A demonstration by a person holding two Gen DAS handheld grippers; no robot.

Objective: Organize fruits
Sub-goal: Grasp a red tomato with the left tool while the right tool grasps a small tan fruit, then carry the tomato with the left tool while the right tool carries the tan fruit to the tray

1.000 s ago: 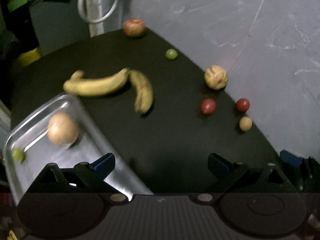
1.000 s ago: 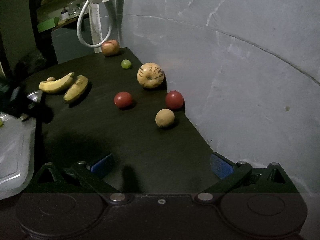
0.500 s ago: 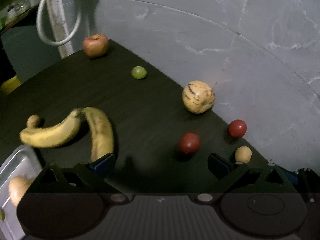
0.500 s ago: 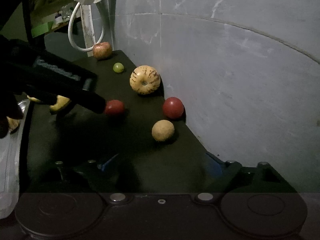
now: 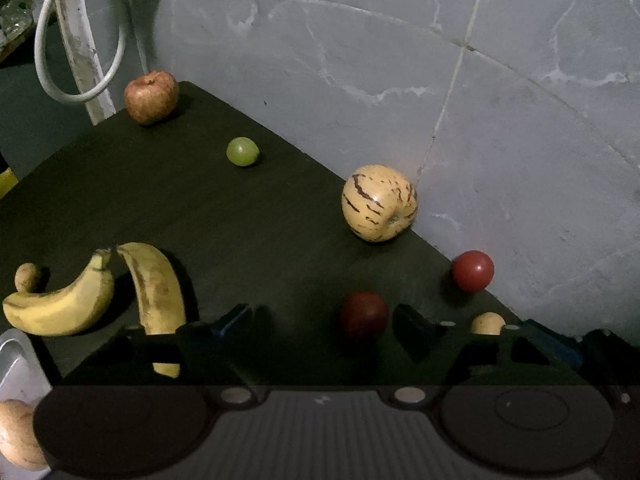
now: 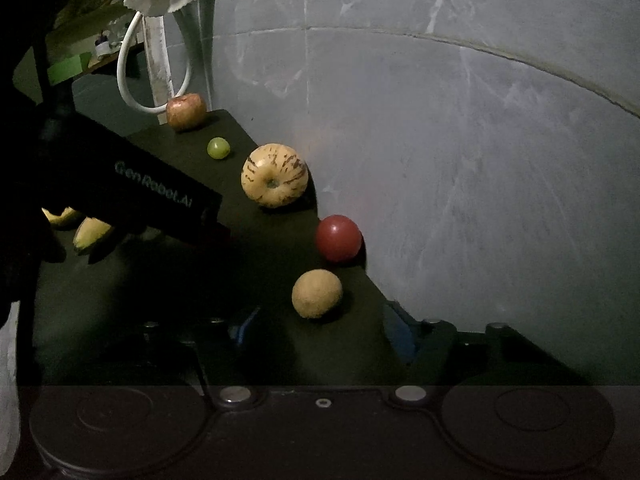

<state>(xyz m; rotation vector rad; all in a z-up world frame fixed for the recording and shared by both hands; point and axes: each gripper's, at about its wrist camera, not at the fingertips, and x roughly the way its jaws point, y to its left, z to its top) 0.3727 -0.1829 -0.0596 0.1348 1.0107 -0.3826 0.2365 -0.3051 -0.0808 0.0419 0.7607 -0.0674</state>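
In the left wrist view my left gripper (image 5: 324, 320) is open low over the dark table (image 5: 224, 216). A dark red tomato (image 5: 364, 314) sits between its fingers, close to the right one. A second red tomato (image 5: 473, 271), a small tan fruit (image 5: 487, 323), a striped yellow melon (image 5: 379, 203), a green grape (image 5: 242, 151) and an apple (image 5: 151, 97) line the wall side. Two bananas (image 5: 158, 296) lie at the left. My right gripper (image 6: 322, 330) is open, with the tan fruit (image 6: 317, 294) just ahead of its fingertips. The left gripper's body (image 6: 160, 196) hides the dark tomato there.
A metal tray (image 5: 16, 356) at the lower left holds a tan round fruit (image 5: 16, 440). Another small tan fruit (image 5: 28, 276) lies by the bananas. A grey wall (image 5: 440, 100) borders the table's right edge. A white hose loop (image 5: 44, 80) hangs behind the apple.
My left gripper swung right from the tray and came down around the dark red tomato, its fingers narrower. My right gripper moved closer to the tan fruit, also narrower.
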